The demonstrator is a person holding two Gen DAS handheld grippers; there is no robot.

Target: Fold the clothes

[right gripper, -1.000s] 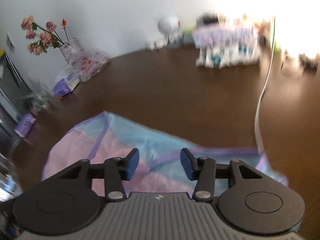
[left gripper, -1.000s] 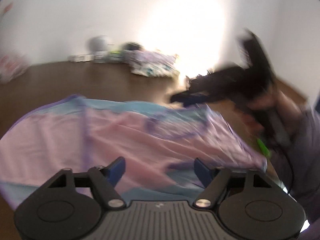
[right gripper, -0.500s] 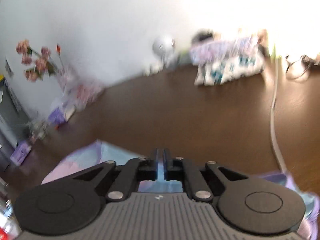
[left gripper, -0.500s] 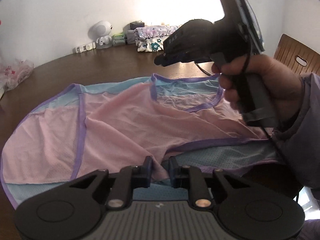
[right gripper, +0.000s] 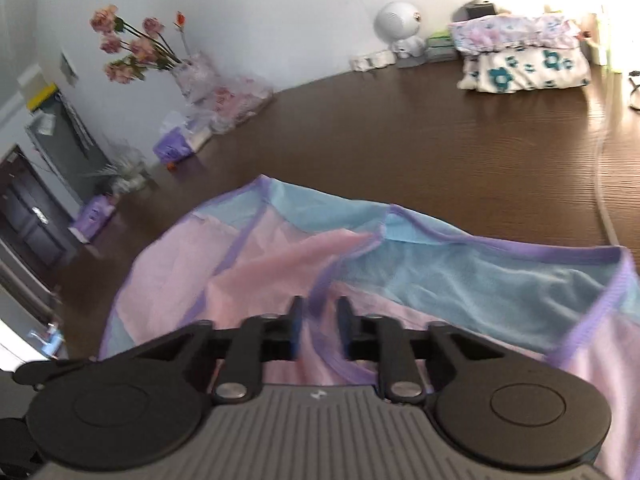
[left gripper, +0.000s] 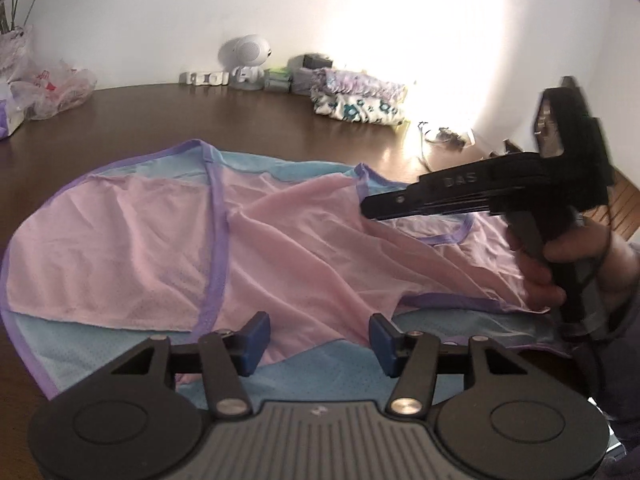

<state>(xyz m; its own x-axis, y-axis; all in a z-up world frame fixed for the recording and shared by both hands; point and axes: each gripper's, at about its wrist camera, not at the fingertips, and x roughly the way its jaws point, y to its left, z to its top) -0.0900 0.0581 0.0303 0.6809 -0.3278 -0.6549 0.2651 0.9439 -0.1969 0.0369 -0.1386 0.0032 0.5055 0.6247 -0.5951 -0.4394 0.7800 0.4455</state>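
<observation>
Garment (left gripper: 280,240), one; tongs (left gripper: 316,338), two

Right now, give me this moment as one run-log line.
left gripper: just opened, garment between jaws, unpinched | right gripper: shut on garment hem | garment: spread on table

surface (right gripper: 440,144): dark brown wood | far edge by the wall: round white toy robot (right gripper: 402,26), folded flowery cloths (right gripper: 524,54) in a pile next to it | left side: pink flowers (right gripper: 132,46) in a vase, crinkly plastic bag (right gripper: 236,102), purple tissue pack (right gripper: 176,146) | right side: thin white cord (right gripper: 600,184)
</observation>
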